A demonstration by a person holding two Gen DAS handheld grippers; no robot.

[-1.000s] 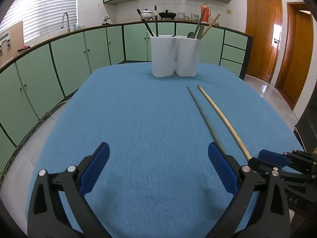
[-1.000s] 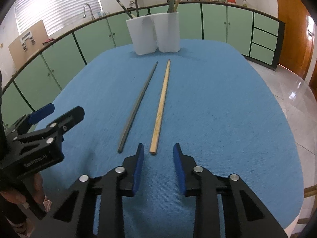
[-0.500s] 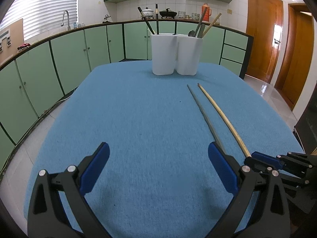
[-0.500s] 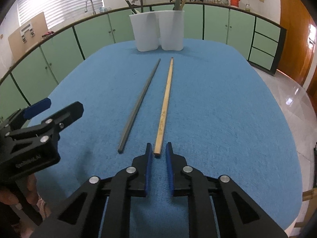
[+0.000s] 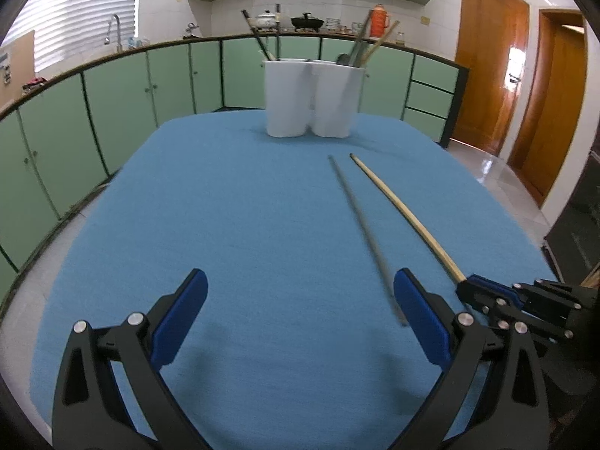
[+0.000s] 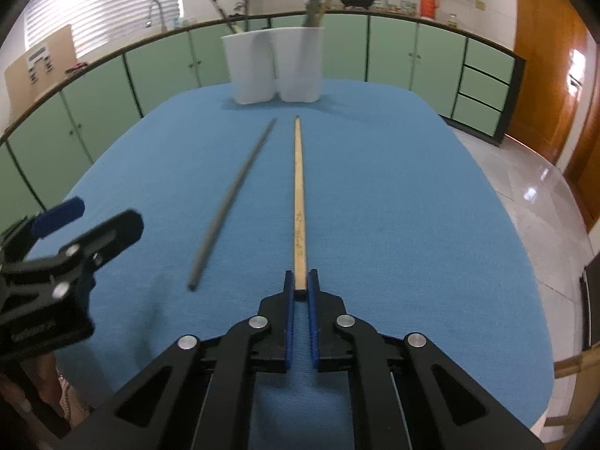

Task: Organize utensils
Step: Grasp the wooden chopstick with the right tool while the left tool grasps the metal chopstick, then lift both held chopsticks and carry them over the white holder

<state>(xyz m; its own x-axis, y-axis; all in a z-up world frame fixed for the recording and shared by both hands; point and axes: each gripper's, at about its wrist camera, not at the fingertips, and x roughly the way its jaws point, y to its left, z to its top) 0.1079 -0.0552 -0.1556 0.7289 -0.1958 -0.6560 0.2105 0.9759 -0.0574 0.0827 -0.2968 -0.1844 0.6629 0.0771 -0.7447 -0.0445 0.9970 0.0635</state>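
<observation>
At the near end of the blue worktop (image 6: 393, 187), the right hand-held gripper (image 6: 300, 288) is closing on the butt of the wooden chopstick (image 6: 299, 195): a second ago its pads were standing apart just short of that tip, and now they are pinching it from both sides, so the grasp looks made or all but made. The chopstick is still lying flat, pointing at the white holder (image 6: 275, 65) at the far end. That, I judge, is readying the lift and the carry to the holder.

The grey chopstick (image 6: 232, 195) is lying just beside on the left, untouched, its near end close to the left hand-held gripper (image 5: 300, 311), which is hanging wide and holding nothing.

The worktop is lying bare between the chopsticks and the holder, giving a straight run forward. To the right the cloth is falling away to the tiled floor (image 6: 532, 172). The holder is already carrying upright utensils in both cups, so the entry is likely needing care.
</observation>
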